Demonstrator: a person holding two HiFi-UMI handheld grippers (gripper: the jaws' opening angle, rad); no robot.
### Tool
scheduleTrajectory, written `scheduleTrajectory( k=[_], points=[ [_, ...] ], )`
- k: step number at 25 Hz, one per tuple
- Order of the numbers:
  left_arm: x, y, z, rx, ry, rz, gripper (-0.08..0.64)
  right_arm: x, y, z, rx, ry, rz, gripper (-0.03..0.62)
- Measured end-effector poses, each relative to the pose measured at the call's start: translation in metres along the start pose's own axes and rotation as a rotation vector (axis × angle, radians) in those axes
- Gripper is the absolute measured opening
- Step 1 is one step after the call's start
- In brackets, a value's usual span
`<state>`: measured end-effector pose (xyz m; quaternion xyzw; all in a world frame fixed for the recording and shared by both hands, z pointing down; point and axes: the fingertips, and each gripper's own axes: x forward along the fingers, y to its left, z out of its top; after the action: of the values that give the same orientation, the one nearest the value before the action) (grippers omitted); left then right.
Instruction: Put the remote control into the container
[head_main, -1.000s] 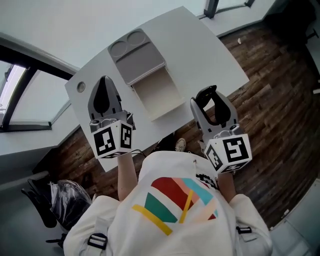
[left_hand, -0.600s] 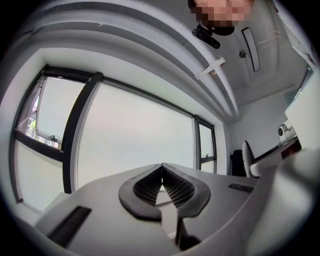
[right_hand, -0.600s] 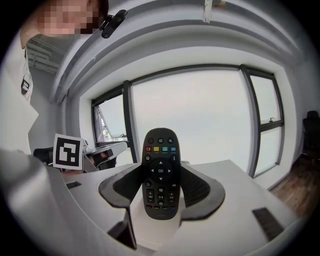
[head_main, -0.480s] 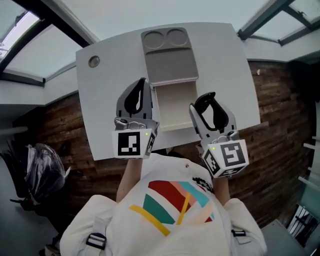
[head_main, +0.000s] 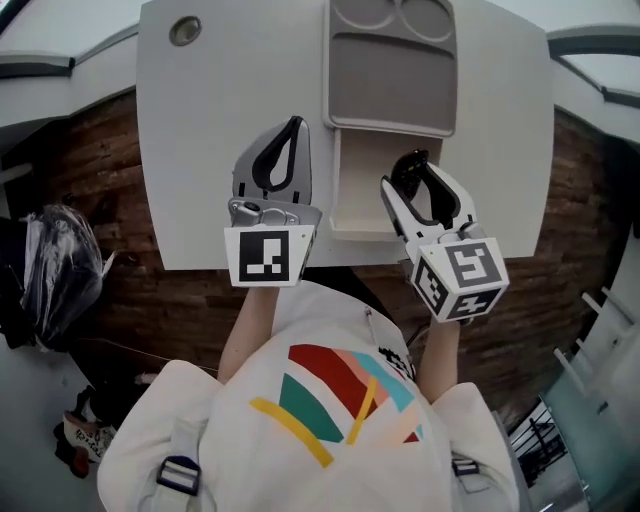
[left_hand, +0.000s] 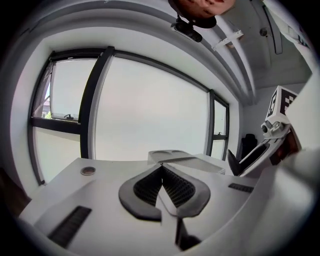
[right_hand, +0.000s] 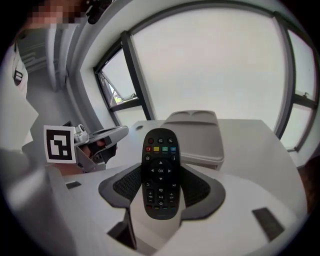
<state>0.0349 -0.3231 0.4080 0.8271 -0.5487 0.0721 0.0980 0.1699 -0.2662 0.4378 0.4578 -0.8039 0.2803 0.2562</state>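
Observation:
A black remote control with coloured buttons stands upright between the jaws of my right gripper, which is shut on its sides. In the head view that gripper hangs over the front right edge of the container, an open beige box with a grey lid folded back behind it. The remote shows only as a dark strip there. My left gripper is shut and empty, just left of the box. In its own view the left gripper points past the container.
The container sits on a white table with a round grommet at its far left corner. Dark wooden floor lies around the table, with a black bag on it to the left. Large windows stand beyond the table.
The view has swung so the table now sits square ahead. Both grippers have come closer to the container, the left one from well left of it to right beside it. The right still holds the remote.

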Motion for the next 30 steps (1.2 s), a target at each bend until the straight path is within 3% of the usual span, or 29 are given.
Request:
scheduleTrajectory(
  k=[6, 11, 17, 21, 30],
  points=[
    [0.005, 0.007, -0.031, 0.019, 0.075, 0.019, 0.008, 0.023, 0.004, -0.029, -0.072, 0.185, 0.039, 0.243],
    [0.010, 0.021, -0.042, 0.061, 0.082, 0.048, 0.008, 0.036, 0.009, -0.053, -0.135, 0.326, 0.042, 0.244],
    [0.009, 0.031, -0.059, 0.039, 0.105, 0.071, 0.008, 0.053, 0.007, -0.067, -0.267, 0.450, 0.017, 0.236],
    [0.003, 0.033, -0.068, 0.031, 0.123, 0.084, 0.008, 0.061, 0.010, -0.071, -0.335, 0.475, 0.013, 0.230],
    [-0.008, 0.038, -0.072, 0.007, 0.134, 0.097, 0.008, 0.066, 0.011, -0.070, -0.329, 0.451, 0.005, 0.232]
  ],
)
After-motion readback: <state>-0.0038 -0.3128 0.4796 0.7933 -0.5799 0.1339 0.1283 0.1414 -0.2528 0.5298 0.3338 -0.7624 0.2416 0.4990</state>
